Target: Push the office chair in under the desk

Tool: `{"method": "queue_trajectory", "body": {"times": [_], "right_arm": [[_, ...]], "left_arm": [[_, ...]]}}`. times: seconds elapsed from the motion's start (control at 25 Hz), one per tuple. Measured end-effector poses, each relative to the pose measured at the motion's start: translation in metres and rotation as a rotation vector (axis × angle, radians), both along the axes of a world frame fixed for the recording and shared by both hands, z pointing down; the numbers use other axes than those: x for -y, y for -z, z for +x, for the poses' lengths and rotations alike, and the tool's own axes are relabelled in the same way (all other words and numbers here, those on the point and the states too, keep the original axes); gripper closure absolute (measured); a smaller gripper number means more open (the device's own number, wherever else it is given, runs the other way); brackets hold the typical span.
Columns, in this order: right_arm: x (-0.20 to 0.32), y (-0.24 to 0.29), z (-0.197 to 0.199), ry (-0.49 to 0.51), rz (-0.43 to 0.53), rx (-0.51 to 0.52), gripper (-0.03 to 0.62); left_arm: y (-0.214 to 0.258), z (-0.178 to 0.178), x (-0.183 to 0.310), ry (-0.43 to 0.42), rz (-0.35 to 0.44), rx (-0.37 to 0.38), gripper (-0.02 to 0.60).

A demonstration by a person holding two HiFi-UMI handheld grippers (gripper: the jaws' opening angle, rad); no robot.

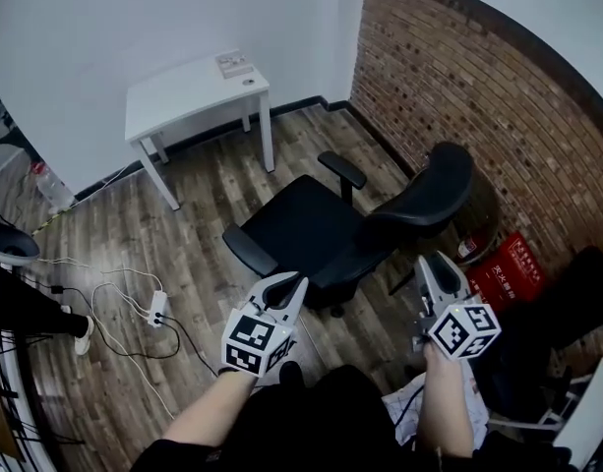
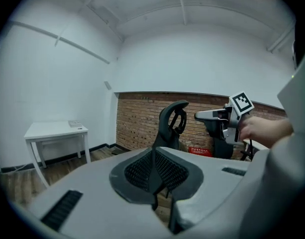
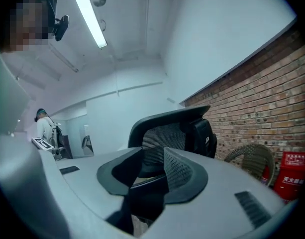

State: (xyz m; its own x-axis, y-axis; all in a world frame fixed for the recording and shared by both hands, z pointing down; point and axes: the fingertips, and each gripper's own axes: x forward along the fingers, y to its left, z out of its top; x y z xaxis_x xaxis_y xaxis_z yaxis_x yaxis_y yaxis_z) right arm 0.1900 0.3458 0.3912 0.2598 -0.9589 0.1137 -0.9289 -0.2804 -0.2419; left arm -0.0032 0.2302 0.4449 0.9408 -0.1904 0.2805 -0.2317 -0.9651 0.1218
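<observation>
While your left gripper (image 1: 286,285) had jaws together, right gripper (image 1: 434,264) jaws apart (chair (image 1: 306,229) untouched), an off-centre shove could've spun it.

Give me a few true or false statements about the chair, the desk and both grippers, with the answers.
The office chair is already under the white desk. False: it stands out on the floor, apart from the desk.
The left gripper is shut. True.
The right gripper is clamped on the office chair. False: its jaws stand apart with nothing between them.
A power strip lies on the wooden floor. True.
</observation>
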Motion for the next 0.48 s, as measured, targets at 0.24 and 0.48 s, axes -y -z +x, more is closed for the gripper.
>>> {"method": "queue_trajectory", "body": {"times": [0.24,0.48], "right_arm": [[-0.002,-0.019,0.060,-0.117,-0.105,-0.023,0.441],[0.007,-0.037,0.091,-0.155,-0.183,-0.055,0.419]], "left_arm": [[-0.012,0.018,-0.003,-0.041,-0.048,0.019,0.563],[-0.021,0.049,-0.026,-0.116,-0.011,0.071,0.474]]}}
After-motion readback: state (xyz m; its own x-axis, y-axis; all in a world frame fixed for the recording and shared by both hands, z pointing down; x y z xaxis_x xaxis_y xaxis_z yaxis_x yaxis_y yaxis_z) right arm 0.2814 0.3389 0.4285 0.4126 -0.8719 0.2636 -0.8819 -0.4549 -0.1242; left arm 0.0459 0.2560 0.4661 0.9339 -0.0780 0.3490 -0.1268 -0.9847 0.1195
